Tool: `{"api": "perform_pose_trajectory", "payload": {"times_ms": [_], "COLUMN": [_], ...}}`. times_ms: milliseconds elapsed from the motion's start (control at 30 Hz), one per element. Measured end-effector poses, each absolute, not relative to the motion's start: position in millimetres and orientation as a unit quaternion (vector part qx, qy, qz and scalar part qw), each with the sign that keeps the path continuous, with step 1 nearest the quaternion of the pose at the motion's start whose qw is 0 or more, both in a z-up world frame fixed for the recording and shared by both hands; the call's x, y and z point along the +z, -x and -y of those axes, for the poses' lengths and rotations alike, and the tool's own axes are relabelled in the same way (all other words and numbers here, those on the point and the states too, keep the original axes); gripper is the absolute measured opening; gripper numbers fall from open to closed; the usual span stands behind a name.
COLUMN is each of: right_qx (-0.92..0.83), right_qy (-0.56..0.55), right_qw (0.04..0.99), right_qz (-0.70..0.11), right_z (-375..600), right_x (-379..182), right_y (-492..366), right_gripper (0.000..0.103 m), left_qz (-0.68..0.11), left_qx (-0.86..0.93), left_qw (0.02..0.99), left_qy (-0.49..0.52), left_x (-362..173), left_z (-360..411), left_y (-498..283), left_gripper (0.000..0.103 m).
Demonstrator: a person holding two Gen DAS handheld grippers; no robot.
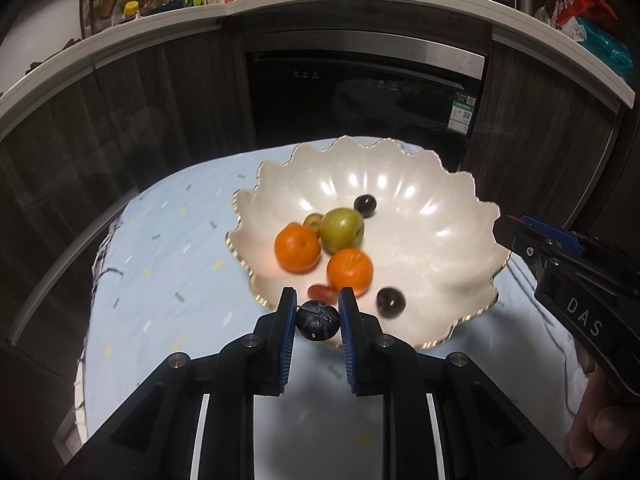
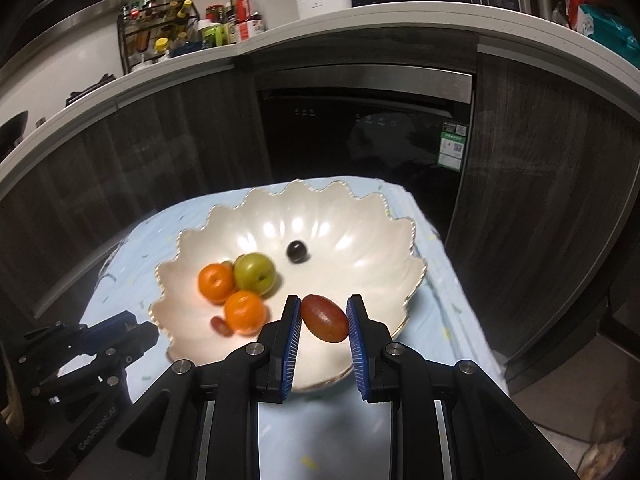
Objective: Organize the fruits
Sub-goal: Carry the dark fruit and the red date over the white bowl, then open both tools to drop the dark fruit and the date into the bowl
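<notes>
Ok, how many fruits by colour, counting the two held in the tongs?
Orange fruits: 2
Green fruit: 1
Dark fruits: 3, one in the left tongs
Red fruits: 2, one in the right tongs
Brownish fruit, half hidden: 1
Total: 9

At lower centre, the left gripper (image 1: pixel 318 312) pinched a dark wrinkled fruit (image 1: pixel 317 319) over the scalloped bowl's (image 1: pixel 420 200) near rim.
</notes>
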State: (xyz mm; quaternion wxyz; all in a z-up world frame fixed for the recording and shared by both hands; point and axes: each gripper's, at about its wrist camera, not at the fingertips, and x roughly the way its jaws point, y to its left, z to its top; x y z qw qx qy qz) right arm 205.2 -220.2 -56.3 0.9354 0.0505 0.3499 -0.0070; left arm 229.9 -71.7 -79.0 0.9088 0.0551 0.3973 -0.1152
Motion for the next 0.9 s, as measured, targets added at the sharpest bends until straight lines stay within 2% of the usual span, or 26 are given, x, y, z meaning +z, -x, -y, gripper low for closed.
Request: {"api": "perform_pose_trajectory", "payload": {"times_ms": [900], "right_qx": [-0.016], "right_qy": [-0.039], "right_qw": [0.927], "right_qz": [-0.373], "right_z": [266], "right_x": [-59], "right_y": [-284], "right_gripper": [0.025], "left_qz": [-0.407], "left_qx": [-0.141], "left_qw": [0.900], "left_qy": [-0.064], "left_x": [-88], "left_z": [134], "left_y": [-301], "left_gripper": [0.022]}}
